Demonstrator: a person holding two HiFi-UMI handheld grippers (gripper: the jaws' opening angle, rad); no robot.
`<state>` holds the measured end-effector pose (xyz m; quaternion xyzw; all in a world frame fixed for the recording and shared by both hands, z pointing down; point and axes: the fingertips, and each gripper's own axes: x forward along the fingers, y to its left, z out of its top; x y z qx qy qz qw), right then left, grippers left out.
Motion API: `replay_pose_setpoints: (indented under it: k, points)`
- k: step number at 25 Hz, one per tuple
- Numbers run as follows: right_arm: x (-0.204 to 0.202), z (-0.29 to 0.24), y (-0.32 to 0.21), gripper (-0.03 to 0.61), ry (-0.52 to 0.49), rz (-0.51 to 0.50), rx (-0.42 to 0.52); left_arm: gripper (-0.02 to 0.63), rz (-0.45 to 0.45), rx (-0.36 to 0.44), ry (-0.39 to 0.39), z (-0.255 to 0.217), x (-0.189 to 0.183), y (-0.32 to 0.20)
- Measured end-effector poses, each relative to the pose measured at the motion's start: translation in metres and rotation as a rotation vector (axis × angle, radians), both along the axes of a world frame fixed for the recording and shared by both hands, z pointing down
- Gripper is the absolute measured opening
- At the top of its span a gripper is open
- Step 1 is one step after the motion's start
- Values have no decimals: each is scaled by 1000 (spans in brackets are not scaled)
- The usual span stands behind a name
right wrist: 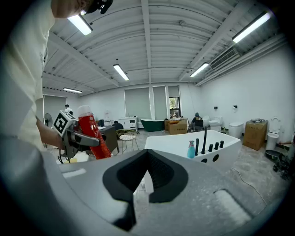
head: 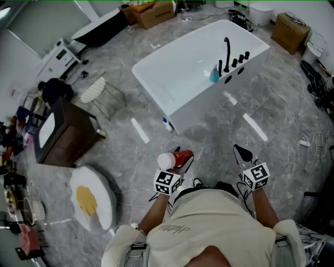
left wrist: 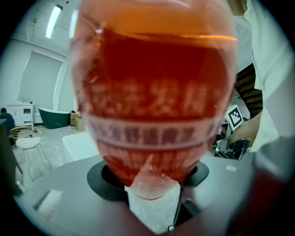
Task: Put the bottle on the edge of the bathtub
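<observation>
A red bottle (head: 179, 156) with a white cap lies on its side in my left gripper (head: 182, 162), whose jaws are shut on its body at waist height in front of me. In the left gripper view the red bottle (left wrist: 152, 92) fills nearly the whole picture. The white bathtub (head: 172, 78) stands on the floor ahead, well beyond both grippers. A black faucet (head: 227, 52) and a teal bottle (head: 214, 75) are on its right edge. My right gripper (head: 243, 154) is shut with nothing in it; its pads (right wrist: 159, 173) meet, pointing toward the bathtub (right wrist: 184, 145).
A dark wooden cabinet (head: 68, 133) and a wire chair (head: 96, 91) stand at the left. An egg-shaped cushion (head: 91, 198) lies near my left side. A small bottle (head: 167, 125) sits on the floor by the tub's near corner. Cardboard boxes (head: 154, 13) and floor cables (head: 308, 141) lie further off.
</observation>
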<state>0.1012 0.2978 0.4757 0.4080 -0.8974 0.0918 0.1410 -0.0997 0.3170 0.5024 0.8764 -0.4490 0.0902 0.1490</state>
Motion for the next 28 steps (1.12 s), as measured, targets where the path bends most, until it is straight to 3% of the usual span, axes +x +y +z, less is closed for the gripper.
replay_pose_setpoints:
  k: [9, 19, 28]
  points:
    - [-28, -11, -22, 0, -7, 86, 47, 302, 62, -4, -5, 7, -21, -23]
    - [-37, 1, -50, 0, 11, 77, 6, 302, 38, -52, -5, 18, -33, -56]
    - [-47, 13, -118, 0, -29, 33, -14, 302, 33, -72, -55, 7, -35, -115]
